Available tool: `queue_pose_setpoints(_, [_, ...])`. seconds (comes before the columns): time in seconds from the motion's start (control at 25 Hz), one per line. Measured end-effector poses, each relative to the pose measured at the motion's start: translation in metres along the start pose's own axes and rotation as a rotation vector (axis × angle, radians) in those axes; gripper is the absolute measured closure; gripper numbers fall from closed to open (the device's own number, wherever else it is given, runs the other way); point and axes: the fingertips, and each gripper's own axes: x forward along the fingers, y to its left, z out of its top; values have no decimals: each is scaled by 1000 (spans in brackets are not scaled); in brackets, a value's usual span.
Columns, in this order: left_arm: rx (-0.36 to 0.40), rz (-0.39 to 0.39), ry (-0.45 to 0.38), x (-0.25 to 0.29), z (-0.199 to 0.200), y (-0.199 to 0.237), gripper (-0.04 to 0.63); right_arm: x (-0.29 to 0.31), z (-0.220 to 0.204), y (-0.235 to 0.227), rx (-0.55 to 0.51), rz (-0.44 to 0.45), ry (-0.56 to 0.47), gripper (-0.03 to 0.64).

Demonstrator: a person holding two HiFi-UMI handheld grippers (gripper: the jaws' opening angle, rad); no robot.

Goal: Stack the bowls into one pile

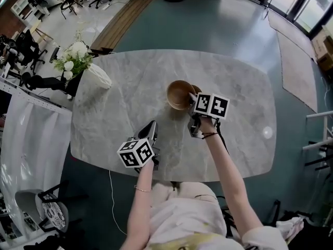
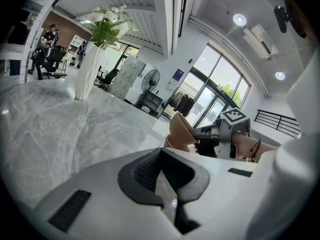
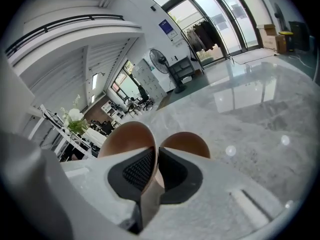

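Note:
My right gripper (image 1: 189,102) is shut on the rim of a brown wooden bowl (image 1: 179,94), which it holds tilted just above the grey marble table (image 1: 114,119). In the right gripper view the rim of this bowl (image 3: 125,138) is pinched between the black pads. A second brown bowl (image 3: 187,143) sits on the table just beyond it, to its right, and peeks out behind the gripper (image 1: 196,89) in the head view. My left gripper (image 1: 151,126) hovers over the table's near side with its jaws together and nothing in them. From there I see the held bowl (image 2: 182,128) in the right gripper (image 2: 206,141).
A white ribbed vase with white flowers (image 1: 97,76) stands at the table's far left corner. The table's near edge (image 1: 171,177) runs just in front of the person's knees. A wooden bench (image 1: 122,22) stands on the floor beyond the table.

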Motion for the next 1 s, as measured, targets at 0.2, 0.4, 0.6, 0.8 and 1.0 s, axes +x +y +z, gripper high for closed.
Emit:
queue_pose_setpoints(0.2, [-8,-3,-6,9,-2,-14,596,-7,14,-20,11,-36,-18,591])
queue_pose_setpoints(0.4, [-5,-18,15,18,-8,-23,595,-4,19,-38,4,-81,-6,591])
queue_pose_setpoints(0.6, [0,-37,52,28,-13,-26,596,1,13,-57,15,-134,17,591])
queue_pose_setpoints(0.8, [4,-51,80,36,-14,-24,595,5,6,-67,9,-176,36,591])
queue_pose_setpoints(1.0, [2,-63,107,42,-18,-24,595,7,4,-69,-67,-225,51,591])
